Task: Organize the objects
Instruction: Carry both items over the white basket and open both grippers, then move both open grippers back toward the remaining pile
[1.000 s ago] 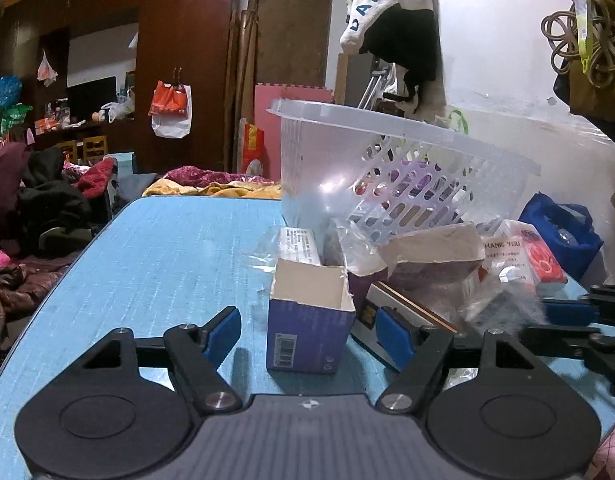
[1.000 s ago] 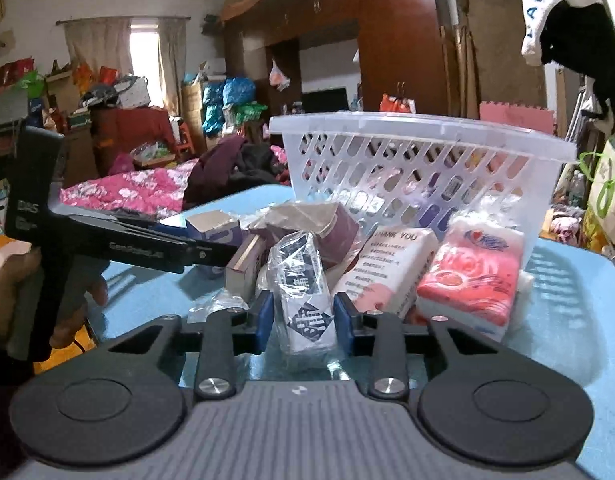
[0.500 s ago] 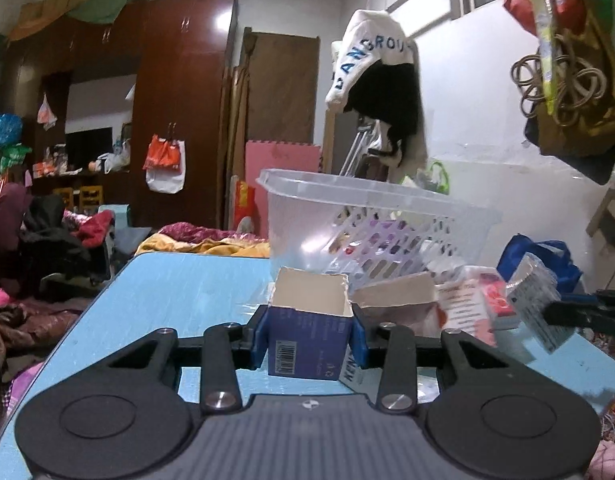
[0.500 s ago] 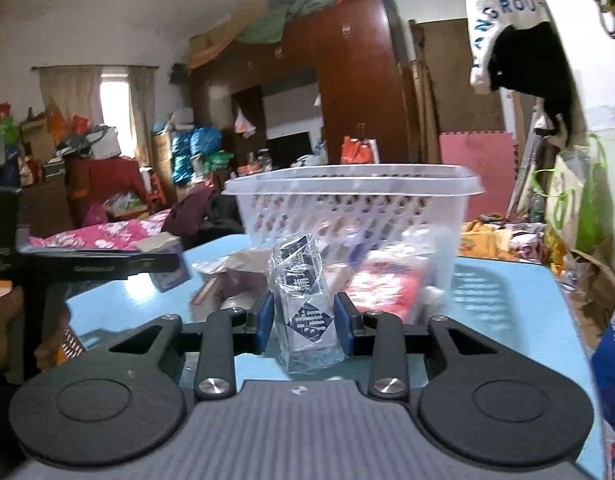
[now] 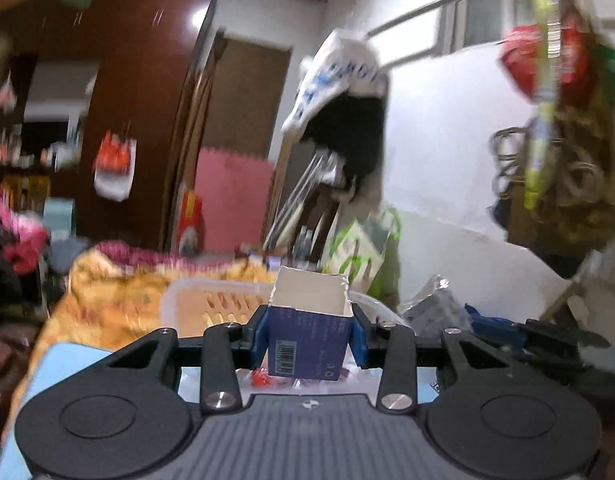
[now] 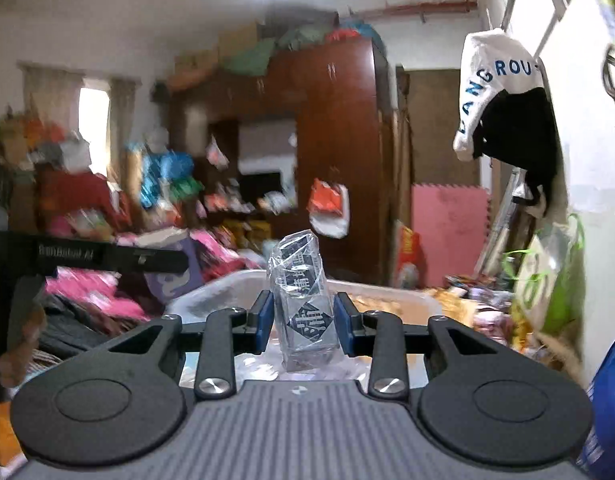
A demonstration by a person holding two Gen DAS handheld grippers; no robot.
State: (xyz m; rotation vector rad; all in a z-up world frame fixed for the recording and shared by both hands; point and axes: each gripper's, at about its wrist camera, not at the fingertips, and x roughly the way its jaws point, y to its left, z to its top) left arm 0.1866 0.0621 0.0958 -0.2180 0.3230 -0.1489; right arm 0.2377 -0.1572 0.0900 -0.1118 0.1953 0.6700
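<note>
My left gripper (image 5: pixel 309 340) is shut on a small blue carton (image 5: pixel 307 334) with a torn-open white top, held upright in the air. Behind and below it lies the rim of the clear plastic basket (image 5: pixel 211 292). My right gripper (image 6: pixel 303 322) is shut on a clear-wrapped packet with black print (image 6: pixel 301 304), also upright and raised. The basket's rim (image 6: pixel 391 294) shows just beyond that packet. In the left wrist view the right gripper (image 5: pixel 507 330) reaches in from the right with the wrapped packet (image 5: pixel 435 304). In the right wrist view the left gripper's body (image 6: pixel 83 258) crosses the left side.
The blue tabletop (image 5: pixel 67 364) shows at lower left. A hand (image 6: pixel 11 352) grips the left tool's handle. A white and black garment (image 6: pixel 503 112) hangs from a rail on the right. Wardrobes, a pink mat and piled clothes fill the room behind.
The left gripper closed on the blue carton and lifted it off the table. The right gripper rose with its wrapped packet. Both now sit above the basket's rim instead of in front of its wall.
</note>
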